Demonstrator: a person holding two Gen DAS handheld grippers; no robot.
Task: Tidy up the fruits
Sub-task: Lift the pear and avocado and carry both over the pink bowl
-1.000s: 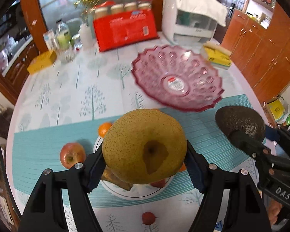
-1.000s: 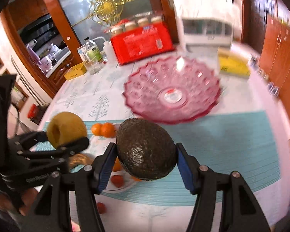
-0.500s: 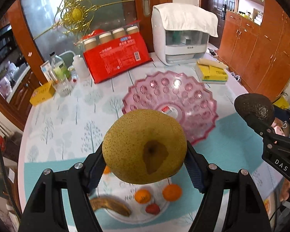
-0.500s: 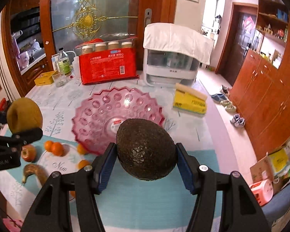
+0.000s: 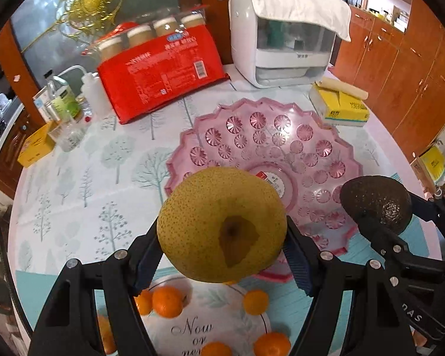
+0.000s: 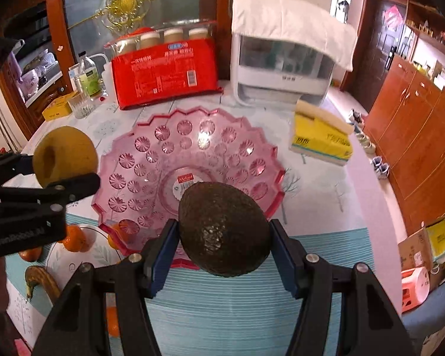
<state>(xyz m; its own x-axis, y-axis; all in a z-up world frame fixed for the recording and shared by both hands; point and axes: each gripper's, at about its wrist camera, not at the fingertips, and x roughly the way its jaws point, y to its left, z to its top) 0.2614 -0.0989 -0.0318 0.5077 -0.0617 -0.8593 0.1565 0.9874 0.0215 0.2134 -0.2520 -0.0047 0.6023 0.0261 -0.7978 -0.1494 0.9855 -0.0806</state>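
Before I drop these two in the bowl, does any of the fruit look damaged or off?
Yes: the pear held in the left gripper has a dark brown patch on the side facing the camera, like a bruise or a soft spot. The avocado in the right gripper looks sound, and the pink bowl sits empty.

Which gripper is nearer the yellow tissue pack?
Right. The right gripper, clamping the avocado, sits on the yellow tissue pack's side; the left gripper, holding the pear, is across the pink bowl.
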